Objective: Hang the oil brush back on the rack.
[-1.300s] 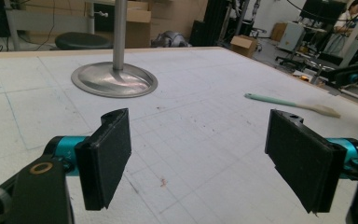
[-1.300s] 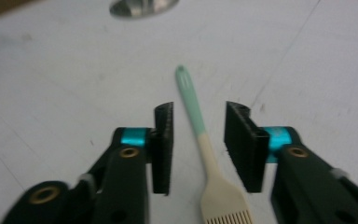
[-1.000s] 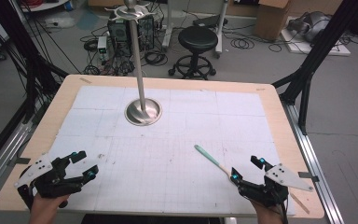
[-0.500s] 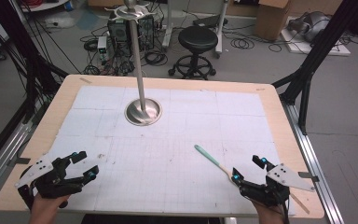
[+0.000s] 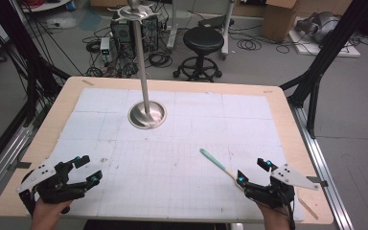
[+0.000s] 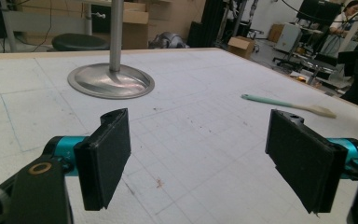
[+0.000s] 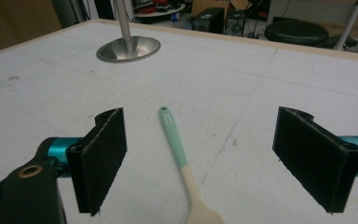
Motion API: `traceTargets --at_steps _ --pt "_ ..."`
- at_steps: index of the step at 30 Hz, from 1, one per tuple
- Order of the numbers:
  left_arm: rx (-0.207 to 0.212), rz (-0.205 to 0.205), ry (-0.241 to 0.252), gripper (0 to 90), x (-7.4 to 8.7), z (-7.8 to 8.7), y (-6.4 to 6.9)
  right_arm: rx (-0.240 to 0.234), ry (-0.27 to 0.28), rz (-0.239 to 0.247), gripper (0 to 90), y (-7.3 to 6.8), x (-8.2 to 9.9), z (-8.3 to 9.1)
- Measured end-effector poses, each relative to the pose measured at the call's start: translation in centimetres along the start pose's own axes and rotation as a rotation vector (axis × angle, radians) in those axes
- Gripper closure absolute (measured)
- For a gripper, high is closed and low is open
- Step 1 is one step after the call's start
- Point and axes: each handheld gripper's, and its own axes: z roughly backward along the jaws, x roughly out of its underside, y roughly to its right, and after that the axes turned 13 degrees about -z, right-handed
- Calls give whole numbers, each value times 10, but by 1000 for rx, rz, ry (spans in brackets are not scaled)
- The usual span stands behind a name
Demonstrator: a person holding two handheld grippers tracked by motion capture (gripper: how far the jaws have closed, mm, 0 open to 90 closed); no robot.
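Barely anything moved: right gripper [image 5: 254, 173] still hovers, jaws wide open and empty, over the spoon [image 5: 219, 165] lying near-right of the metal stand [image 5: 146, 115], left gripper [image 5: 87, 170] open and idle, grasp pending.

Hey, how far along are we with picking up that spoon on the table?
Nothing looks done yet: the spoon lies flat on the table. In hand: the right gripper is lined up on it, jaws open either side, not gripping. The left gripper is open, apart. Closing and lifting remain.
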Motion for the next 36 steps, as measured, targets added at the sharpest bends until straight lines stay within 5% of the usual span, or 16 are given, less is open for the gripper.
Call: traceTargets --at_steps 7,19,26,36 --pt "5 -11 -12 226 0 -3 2 11 -80 -2 190 6 -1 -21" --pt "12 -13 -23 226 0 -4 4 -10 -190 23 439 15 0 -48" --pt "16 -13 -24 226 0 -5 4 -32 -329 100 571 14 7 -68" --pt "12 -11 -28 226 0 -5 4 -43 -451 167 711 11 13 -92"
